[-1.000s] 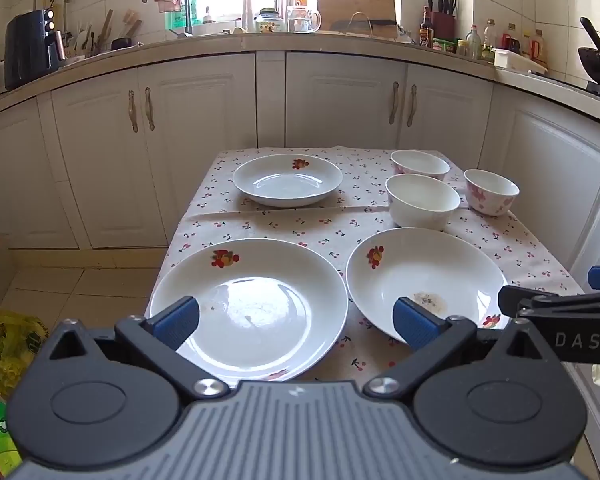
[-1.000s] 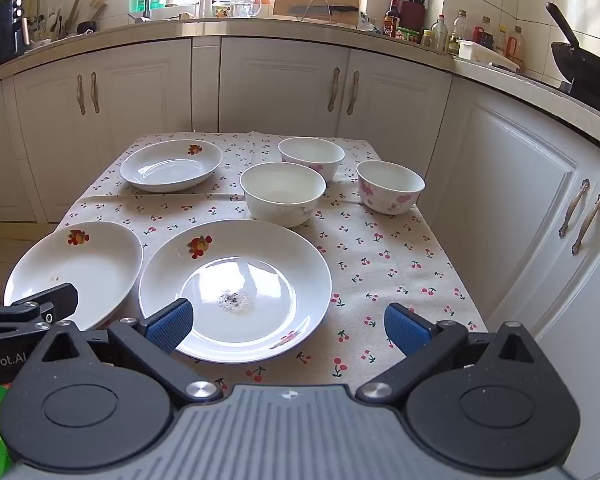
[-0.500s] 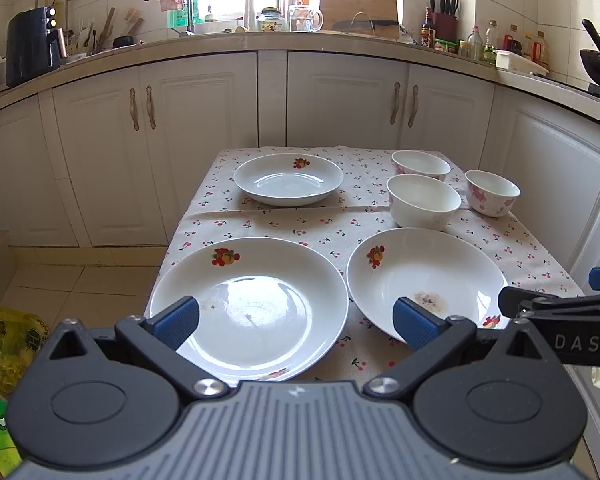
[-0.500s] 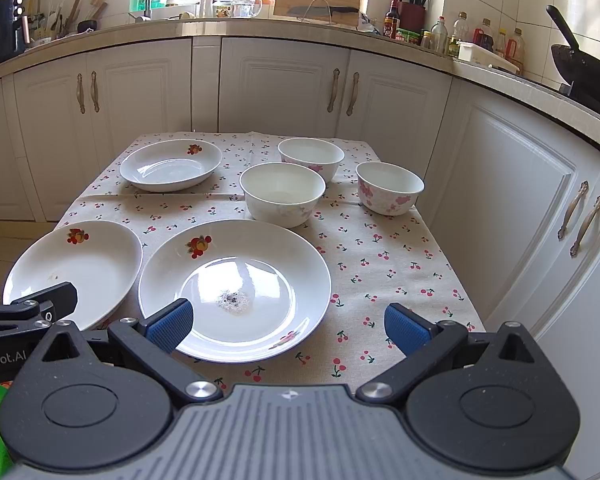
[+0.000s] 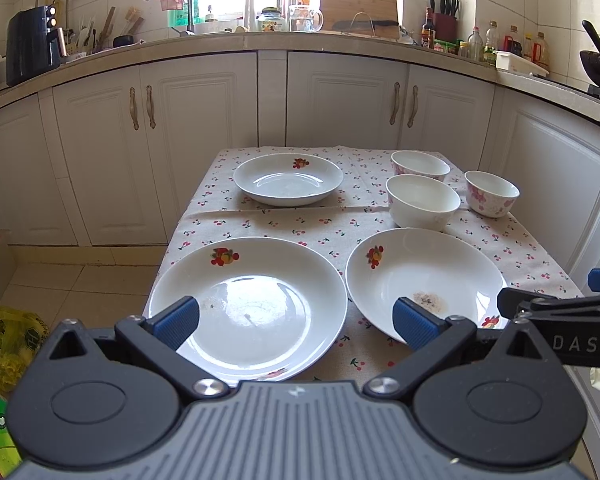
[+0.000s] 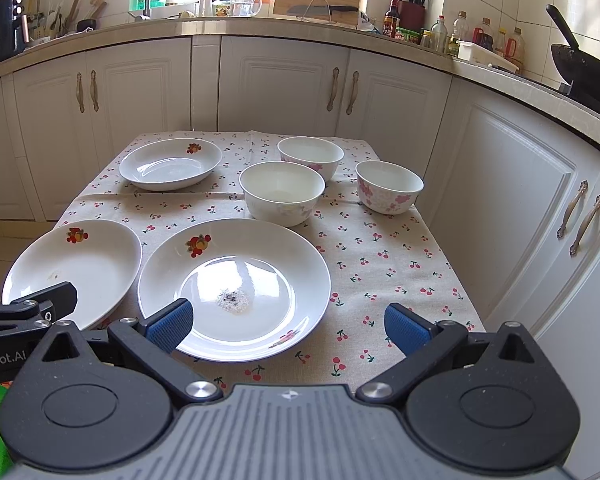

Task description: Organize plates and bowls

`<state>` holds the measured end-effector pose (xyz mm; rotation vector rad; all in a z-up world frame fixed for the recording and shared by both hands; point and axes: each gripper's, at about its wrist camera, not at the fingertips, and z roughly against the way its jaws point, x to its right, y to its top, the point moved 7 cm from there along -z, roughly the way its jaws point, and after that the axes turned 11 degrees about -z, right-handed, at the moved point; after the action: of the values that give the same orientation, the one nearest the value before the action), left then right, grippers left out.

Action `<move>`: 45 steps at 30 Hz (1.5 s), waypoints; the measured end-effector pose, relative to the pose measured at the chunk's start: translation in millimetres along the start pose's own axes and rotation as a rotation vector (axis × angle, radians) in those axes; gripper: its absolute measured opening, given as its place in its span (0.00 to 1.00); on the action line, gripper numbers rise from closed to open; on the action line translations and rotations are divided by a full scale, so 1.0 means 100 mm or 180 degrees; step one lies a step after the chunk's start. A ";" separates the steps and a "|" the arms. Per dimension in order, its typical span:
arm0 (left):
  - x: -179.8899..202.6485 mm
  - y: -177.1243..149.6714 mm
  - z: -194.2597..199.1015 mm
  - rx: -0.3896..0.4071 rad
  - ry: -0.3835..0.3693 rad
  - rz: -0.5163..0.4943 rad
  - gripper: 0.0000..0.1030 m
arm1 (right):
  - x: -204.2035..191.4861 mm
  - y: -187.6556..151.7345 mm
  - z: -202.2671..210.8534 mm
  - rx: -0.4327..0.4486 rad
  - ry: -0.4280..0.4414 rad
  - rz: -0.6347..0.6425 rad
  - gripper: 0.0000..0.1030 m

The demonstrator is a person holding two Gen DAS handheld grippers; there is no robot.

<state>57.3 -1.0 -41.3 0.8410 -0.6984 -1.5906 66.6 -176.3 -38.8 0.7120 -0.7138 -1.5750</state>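
Two large white plates lie at the table's near edge: the left plate (image 5: pixel 256 300) (image 6: pixel 84 264) and the right plate (image 5: pixel 423 276) (image 6: pixel 236 280), which has a dark smudge in its middle. A smaller deep plate (image 5: pixel 288 178) (image 6: pixel 171 163) sits at the far left. Three bowls stand at the far right: a plain one (image 5: pixel 423 200) (image 6: pixel 282 192) and two with pink flowers (image 5: pixel 491 193) (image 6: pixel 388 186) (image 6: pixel 311 156). My left gripper (image 5: pixel 296 320) hovers open over the near edge between the two large plates. My right gripper (image 6: pixel 288 326) is open above the right plate's near rim, holding nothing.
The cherry-print cloth (image 6: pixel 379 256) covers the small table. White cabinets (image 5: pixel 339 104) and a cluttered counter wrap around behind and to the right. Tiled floor (image 5: pixel 80 280) and a yellow bag (image 5: pixel 4 336) lie to the left. A wok (image 6: pixel 579 64) sits on the right counter.
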 end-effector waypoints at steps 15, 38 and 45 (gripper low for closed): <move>0.01 0.00 0.01 0.0003 -0.0009 0.0002 0.99 | 0.00 0.01 0.00 -0.0001 -0.0008 -0.0003 1.00; 0.00 0.02 0.02 0.0011 -0.0027 0.0022 0.99 | 0.00 0.00 -0.02 -0.0011 -0.0031 0.0003 1.00; 0.00 0.03 0.02 0.0031 -0.0037 0.0018 0.99 | 0.00 0.01 -0.02 0.0001 -0.0021 0.0012 1.00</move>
<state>56.9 -1.2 -37.4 0.8367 -0.7167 -1.5893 68.6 -176.2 -39.0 0.7056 -0.7201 -1.5745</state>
